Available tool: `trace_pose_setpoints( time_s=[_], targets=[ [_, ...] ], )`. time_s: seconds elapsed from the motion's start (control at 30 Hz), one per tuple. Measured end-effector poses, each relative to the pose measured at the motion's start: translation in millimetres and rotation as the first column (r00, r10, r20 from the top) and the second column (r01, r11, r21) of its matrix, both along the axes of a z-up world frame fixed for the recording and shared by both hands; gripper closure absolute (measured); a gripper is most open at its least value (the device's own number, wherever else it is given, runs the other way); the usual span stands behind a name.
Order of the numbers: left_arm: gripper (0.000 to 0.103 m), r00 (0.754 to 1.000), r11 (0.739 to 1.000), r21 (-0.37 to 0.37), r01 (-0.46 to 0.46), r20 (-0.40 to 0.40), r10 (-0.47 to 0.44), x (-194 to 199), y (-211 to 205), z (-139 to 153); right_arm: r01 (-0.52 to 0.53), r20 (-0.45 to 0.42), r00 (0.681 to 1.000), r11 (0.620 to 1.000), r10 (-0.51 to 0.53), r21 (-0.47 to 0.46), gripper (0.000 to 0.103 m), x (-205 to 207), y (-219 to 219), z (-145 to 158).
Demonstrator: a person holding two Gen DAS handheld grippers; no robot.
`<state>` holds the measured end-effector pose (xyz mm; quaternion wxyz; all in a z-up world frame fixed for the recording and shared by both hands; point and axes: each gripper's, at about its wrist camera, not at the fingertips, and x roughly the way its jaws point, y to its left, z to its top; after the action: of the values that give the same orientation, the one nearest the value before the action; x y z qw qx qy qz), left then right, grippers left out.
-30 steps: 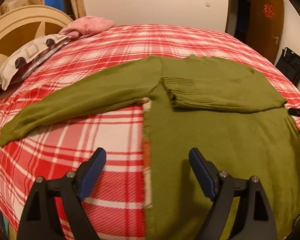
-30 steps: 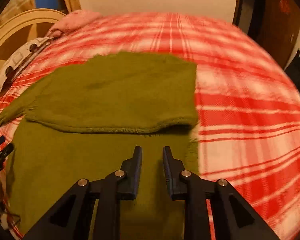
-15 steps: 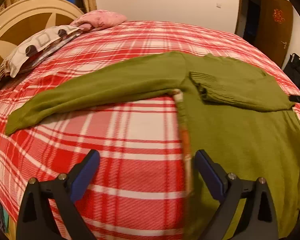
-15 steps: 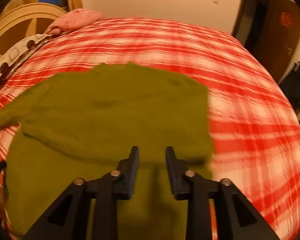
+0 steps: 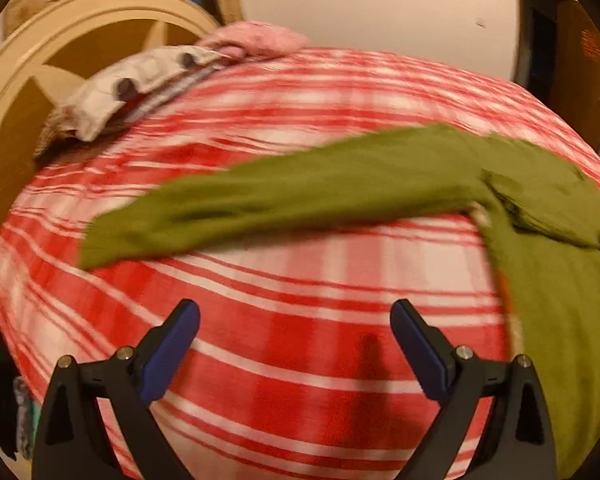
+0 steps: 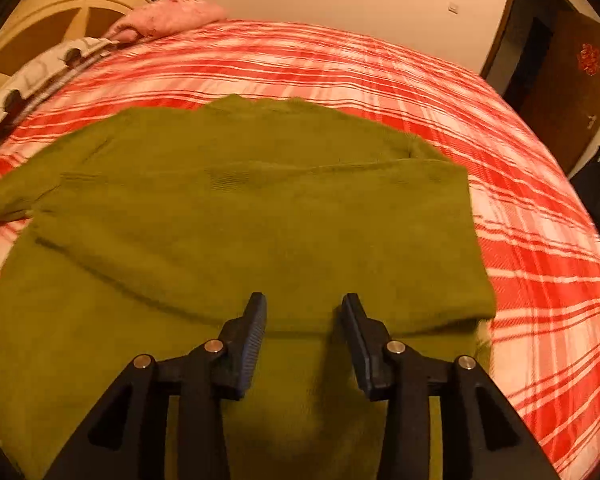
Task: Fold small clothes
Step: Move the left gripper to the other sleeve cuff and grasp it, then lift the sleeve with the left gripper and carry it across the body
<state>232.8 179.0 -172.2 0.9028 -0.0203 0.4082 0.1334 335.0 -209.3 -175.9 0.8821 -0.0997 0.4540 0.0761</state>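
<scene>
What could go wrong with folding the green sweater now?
The long sleeve lies stretched across the bed, away from the body. The open left gripper might grab the plaid cover with it, or catch only the cuff and let the rest sag. The other sleeve is already folded over the sweater; the open right gripper hovering above could drag that fold crooked.
</scene>
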Motion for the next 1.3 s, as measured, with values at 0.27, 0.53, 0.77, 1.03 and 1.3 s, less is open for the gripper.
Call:
trace_pose_setpoints(
  time_s=[0.27,0.53,0.77,1.03,1.3],
  targets=[
    [0.005,0.961,0.96,0.056,-0.273,0.056,0.27,-10.9,114.5,9.7,-0.069,-0.017,0.997,0.995,0.071,0.073,0.06,-34.8,20.1,1.0],
    [0.007,0.926,0.927,-0.087,-0.365,0.065,0.371,1.8,183.6,-3.4,-0.146,-0.018,0.989,0.988,0.148,0.055,0.06,-68.0,43.3,4.8],
    [0.025,0.928,0.912,-0.183,-0.368,-0.018,0.372,24.9,190.8,-28.9,-0.176,-0.006,0.984,0.983,0.176,0.057,0.06,-85.7,53.8,8.5],
    [0.089,0.945,0.931,-0.173,-0.321,0.012,0.328,29.9,187.3,-24.5,-0.189,-0.018,0.981,0.979,0.191,0.069,0.06,-91.9,64.7,-0.1],
    [0.097,0.948,0.926,-0.227,-0.301,0.037,0.317,26.5,187.2,-6.6,-0.184,-0.008,0.983,0.979,0.186,0.085,0.059,-98.2,66.5,1.1]
  ],
)
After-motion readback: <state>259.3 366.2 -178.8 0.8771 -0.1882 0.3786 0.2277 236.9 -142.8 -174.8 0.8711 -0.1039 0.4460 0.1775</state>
